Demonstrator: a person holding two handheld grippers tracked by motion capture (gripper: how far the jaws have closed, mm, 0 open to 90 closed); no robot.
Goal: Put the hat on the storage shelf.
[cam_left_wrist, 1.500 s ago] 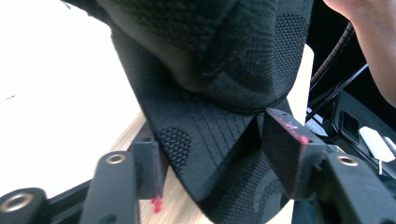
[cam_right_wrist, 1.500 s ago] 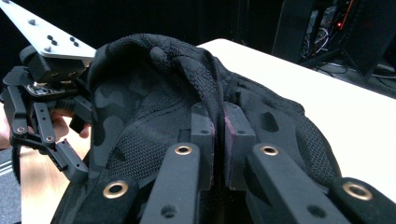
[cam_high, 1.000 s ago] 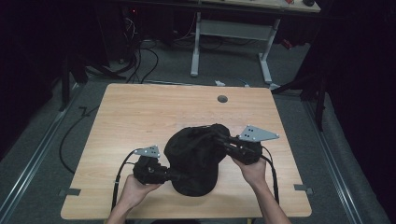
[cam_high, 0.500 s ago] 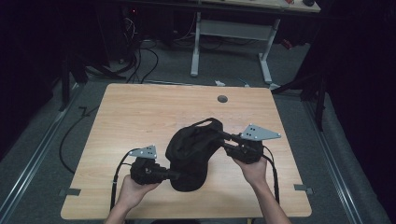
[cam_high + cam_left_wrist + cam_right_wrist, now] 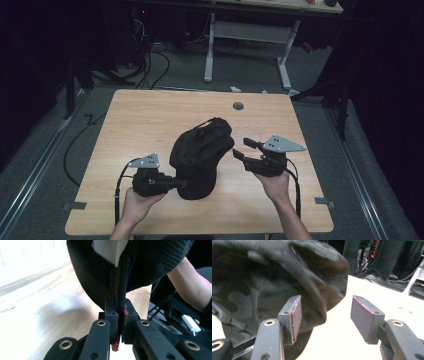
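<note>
Black cap (image 5: 201, 152) – no legible label – pinched by left claw (image 5: 119, 322); right claw (image 5: 324, 315) just spreading, nothing between.

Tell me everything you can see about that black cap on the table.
The black cap is soft, textured fabric with a pale label inside. It sits crumpled and partly raised on the wooden table, near the middle. The left gripper pinches its edge between shut jaws. The right gripper has just been opening its jaws; nothing is pressed between them.

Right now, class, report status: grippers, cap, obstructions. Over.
Left gripper shut on black cap edge. Right gripper just opened, nothing between pads, cap beside it. Table ahead unobstructed.
</note>
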